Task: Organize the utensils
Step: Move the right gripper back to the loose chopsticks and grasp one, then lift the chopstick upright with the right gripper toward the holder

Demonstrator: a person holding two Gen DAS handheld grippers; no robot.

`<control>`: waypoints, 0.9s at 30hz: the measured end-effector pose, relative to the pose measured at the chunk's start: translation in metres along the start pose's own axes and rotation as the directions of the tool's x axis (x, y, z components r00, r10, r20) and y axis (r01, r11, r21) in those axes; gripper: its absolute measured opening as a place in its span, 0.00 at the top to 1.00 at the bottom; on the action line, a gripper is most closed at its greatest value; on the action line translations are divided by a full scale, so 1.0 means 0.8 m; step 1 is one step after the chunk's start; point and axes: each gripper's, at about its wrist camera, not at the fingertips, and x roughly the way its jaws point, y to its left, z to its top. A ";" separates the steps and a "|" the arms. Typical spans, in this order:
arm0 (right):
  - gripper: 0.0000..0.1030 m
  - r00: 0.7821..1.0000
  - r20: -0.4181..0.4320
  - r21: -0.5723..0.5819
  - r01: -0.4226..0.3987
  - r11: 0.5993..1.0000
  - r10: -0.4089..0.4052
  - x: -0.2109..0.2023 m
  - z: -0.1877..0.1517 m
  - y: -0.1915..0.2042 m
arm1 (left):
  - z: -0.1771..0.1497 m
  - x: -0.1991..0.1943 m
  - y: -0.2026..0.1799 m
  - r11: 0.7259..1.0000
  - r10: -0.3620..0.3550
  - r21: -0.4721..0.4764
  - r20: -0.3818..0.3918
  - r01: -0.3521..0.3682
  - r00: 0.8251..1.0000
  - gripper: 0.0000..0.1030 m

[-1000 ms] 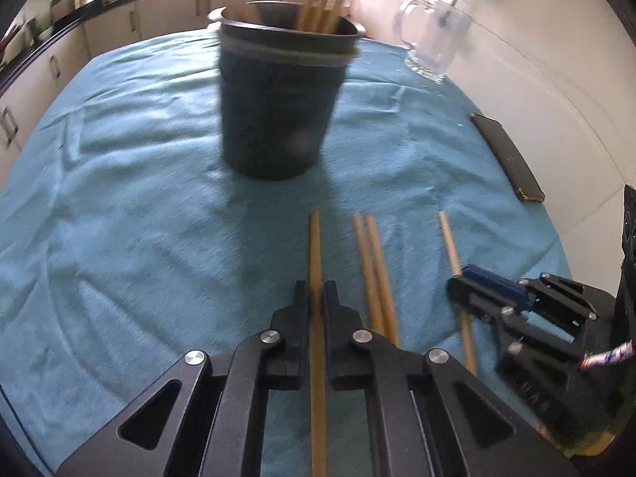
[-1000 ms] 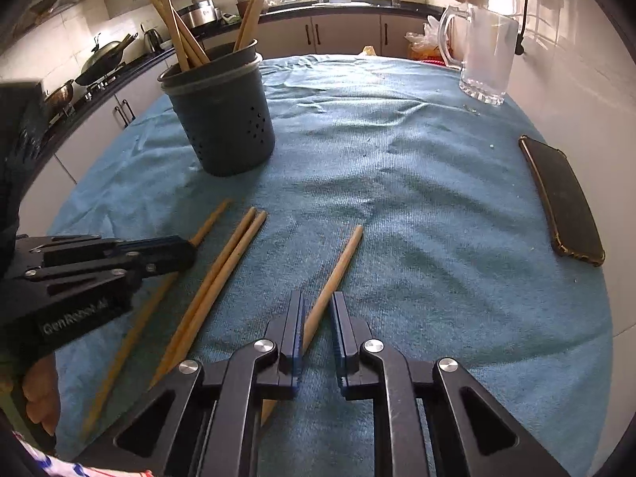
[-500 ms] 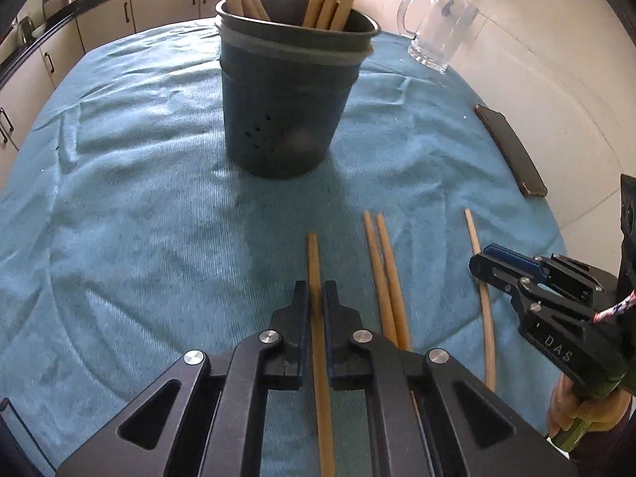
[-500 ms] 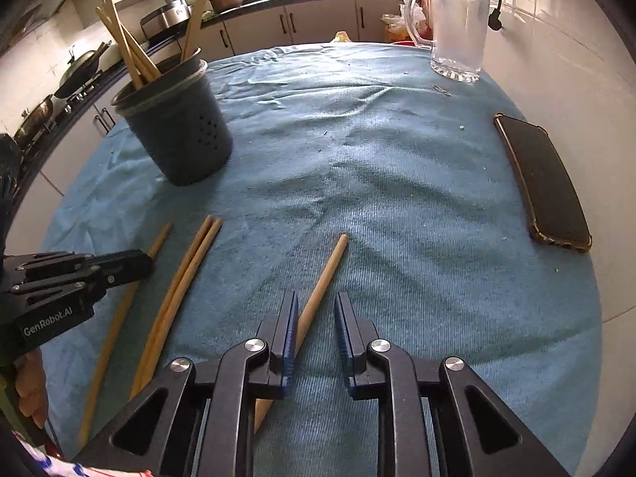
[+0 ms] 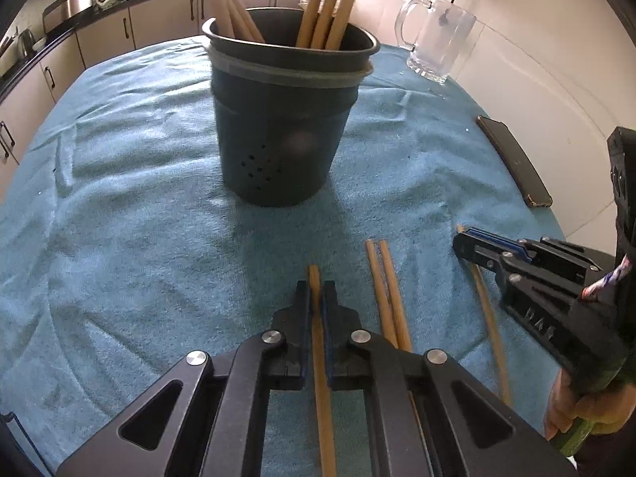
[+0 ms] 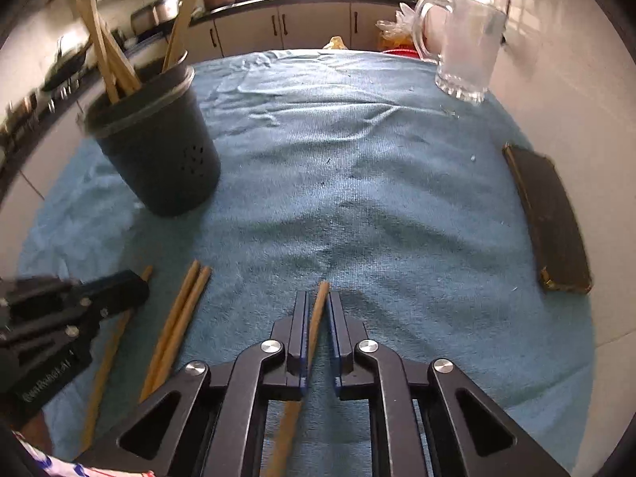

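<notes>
Since a second ago the right gripper has slid forward along its wooden stick, so only a short tip is now showing past the fingers; these are narrowed around the stick with a sliver of gap on the right side, and whether they are gripping it is hard to tell. The left gripper is sitting with its fingers pressed together on another chopstick, which is lying on the blue towel, its rear end running out of the bottom of the picture. Just right of it a pair of chopsticks is lying side by side, their near ends hidden behind the gripper body. The dark utensil holder is standing upright farther back, with more sticks leaning inside and their tops cut off by the frame. A glass mug and a dark phone are resting near the table's right edge. The right-wrist view is blurring toward its left edge.
</notes>
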 end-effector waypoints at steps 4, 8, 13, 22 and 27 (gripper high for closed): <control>0.94 0.998 0.052 0.026 -0.034 0.999 0.032 -0.023 0.000 -0.009 | -0.003 -0.029 0.015 0.999 -0.007 -0.049 0.056 0.010 0.998 0.95; 0.94 0.991 0.125 0.023 -0.050 0.998 0.047 -0.058 0.000 -0.008 | -0.004 -0.077 0.023 0.997 -0.021 -0.076 0.149 0.033 0.989 0.95; 0.94 0.975 0.213 0.004 -0.065 0.998 0.063 -0.106 -0.008 0.005 | -0.013 -0.134 0.018 0.996 -0.036 -0.065 0.253 0.055 0.967 0.95; 0.94 0.938 0.333 -0.029 -0.094 0.995 0.099 -0.179 -0.030 0.023 | -0.044 -0.206 -0.002 0.997 -0.040 -0.042 0.394 0.062 0.918 0.95; 0.94 0.920 0.376 -0.030 -0.107 0.994 0.110 -0.206 -0.042 0.025 | -0.062 -0.226 -0.008 0.998 -0.021 -0.041 0.430 0.043 0.903 0.95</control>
